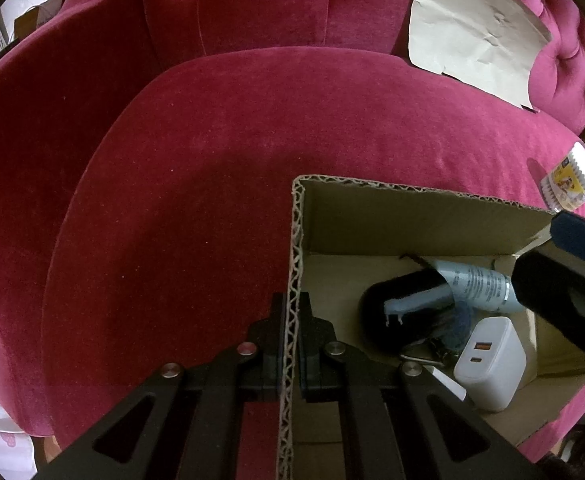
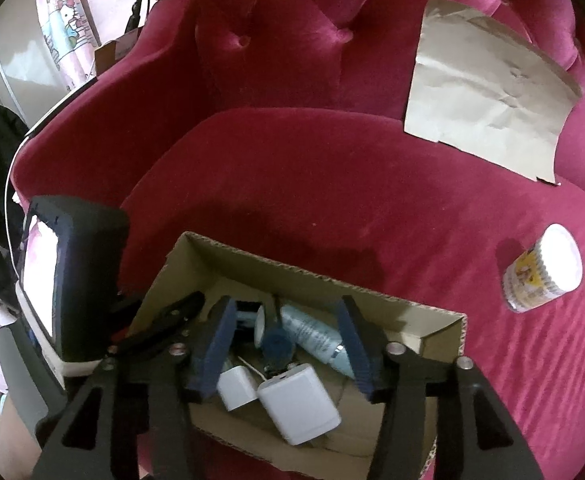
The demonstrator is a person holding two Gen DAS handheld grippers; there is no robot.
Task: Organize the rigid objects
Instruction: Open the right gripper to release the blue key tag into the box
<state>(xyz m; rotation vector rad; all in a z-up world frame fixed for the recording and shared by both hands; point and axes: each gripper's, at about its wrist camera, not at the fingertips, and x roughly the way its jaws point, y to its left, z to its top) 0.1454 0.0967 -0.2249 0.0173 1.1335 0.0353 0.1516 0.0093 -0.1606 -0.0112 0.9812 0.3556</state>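
A cardboard box [image 1: 412, 216] sits on the red velvet sofa seat; it also shows in the right wrist view [image 2: 300, 280]. My left gripper [image 1: 291, 320] is shut on the box's left wall. Inside lie a white charger [image 1: 492, 360], a pale blue tube [image 1: 476, 284] and a black case [image 1: 396, 308]. My right gripper [image 2: 288, 344] is open and empty, hovering over the box above a white charger [image 2: 298, 408], a smaller white plug [image 2: 234, 390] and the tube [image 2: 316, 336]. A round cotton-swab tub [image 2: 540, 270] lies on the seat to the right.
A crumpled brown paper envelope [image 2: 488, 100] leans against the tufted sofa back [image 2: 276, 32]. The swab tub also shows in the left wrist view [image 1: 572, 180]. The left gripper's body [image 2: 72, 280] stands at the box's left side. Bare seat cushion [image 1: 180, 200] lies left of the box.
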